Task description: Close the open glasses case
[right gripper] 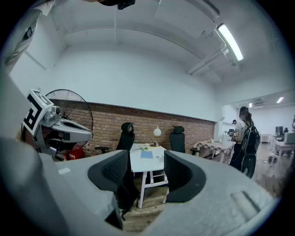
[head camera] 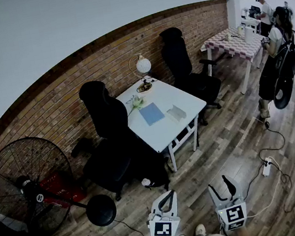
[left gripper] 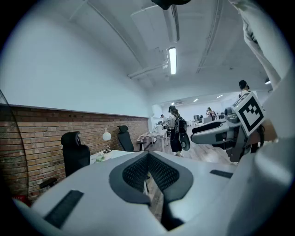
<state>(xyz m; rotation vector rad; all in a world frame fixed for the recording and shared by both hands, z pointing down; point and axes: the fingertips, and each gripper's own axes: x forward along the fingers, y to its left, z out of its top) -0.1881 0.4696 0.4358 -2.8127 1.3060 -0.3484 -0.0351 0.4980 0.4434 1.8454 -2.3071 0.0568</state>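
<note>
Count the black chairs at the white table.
2: one chair at the table's left in the head view, one at its upper right beside the brick wall. None seems hidden.

From well back, the head view looks steeply down past the left gripper point(head camera: 170, 195) and right gripper point(head camera: 220, 183) at the distant table point(head camera: 161, 132). Both gripper views face level toward that same table and brick wall point(head camera: 74, 82).

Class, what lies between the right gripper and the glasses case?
In the head view, only wood floor and the near edge of the white table lie between the right gripper and the glasses case.
</note>
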